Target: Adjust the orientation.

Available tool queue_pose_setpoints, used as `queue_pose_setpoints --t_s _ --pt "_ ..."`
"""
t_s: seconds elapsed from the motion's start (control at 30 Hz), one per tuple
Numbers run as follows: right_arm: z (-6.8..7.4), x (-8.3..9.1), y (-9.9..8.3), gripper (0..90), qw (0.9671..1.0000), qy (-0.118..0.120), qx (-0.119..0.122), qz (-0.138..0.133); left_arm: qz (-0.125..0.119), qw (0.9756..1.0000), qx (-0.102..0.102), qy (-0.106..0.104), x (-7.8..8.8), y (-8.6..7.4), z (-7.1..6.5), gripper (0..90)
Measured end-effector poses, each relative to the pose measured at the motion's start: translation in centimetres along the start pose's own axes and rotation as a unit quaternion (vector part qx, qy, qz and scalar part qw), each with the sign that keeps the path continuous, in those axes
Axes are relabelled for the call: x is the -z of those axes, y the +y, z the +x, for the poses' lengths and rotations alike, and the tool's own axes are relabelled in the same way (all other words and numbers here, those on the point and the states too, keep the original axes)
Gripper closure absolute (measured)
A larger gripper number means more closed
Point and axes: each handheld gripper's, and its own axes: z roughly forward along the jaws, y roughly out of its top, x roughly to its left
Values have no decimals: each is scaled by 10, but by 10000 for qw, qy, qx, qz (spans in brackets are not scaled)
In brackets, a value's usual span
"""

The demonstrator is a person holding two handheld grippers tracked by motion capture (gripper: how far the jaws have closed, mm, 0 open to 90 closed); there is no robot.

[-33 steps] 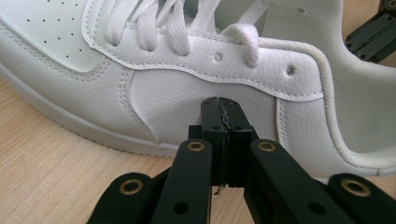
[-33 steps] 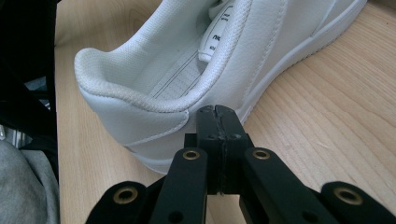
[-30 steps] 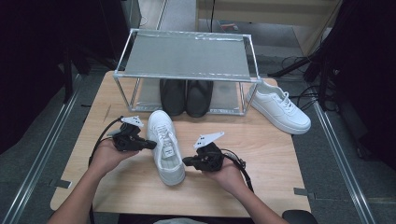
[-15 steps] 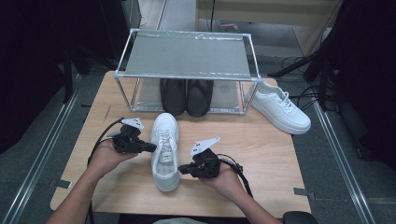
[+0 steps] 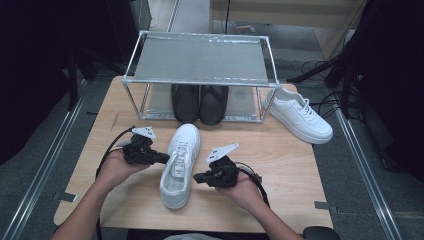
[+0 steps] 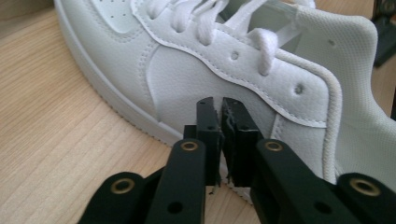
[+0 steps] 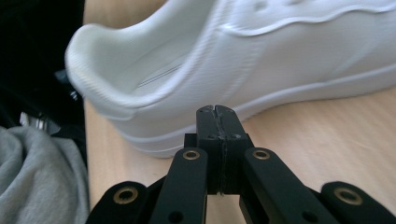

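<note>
Left gripper [image 5: 162,159] jaws a sliver apart, just been opening, nothing between, tips at the white sneaker [image 5: 180,162] side. Right gripper [image 5: 198,177] shut, empty, at its heel side. Sneaker mid-table, long axis running away from the person, toe toward the rack [image 5: 200,60] (slightly tilted right). Heel blurred in the right gripper view.

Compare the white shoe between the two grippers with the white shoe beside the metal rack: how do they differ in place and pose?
The near white shoe lies mid-table in front of the rack, toe toward it; the far white shoe sits at the rack's right end, heel near the rack and toe angled toward the table's right edge. The near shoe has the left gripper and right gripper at its sides; the far shoe stands alone. Both are white lace-up sneakers, upright on their soles.
</note>
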Motion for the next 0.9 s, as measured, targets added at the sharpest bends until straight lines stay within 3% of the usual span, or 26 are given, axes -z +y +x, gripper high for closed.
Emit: queue_pose_setpoints --t_s 0.37,0.57,0.73,0.9 --pt "-31 42 -1 795 9962 -607 -269 -568 -374 9989 280 89 13 -1 5 654" --pt "-46 60 -6 724 9916 -959 -279 -827 -485 9980 223 331 14 -2 6 475" --pt "-58 69 -7 689 9892 -1129 -311 -884 -528 9975 263 389 17 -5 6 451" --pt "-70 80 -8 683 9868 -1245 -491 -912 -516 9974 299 396 18 -10 6 427"
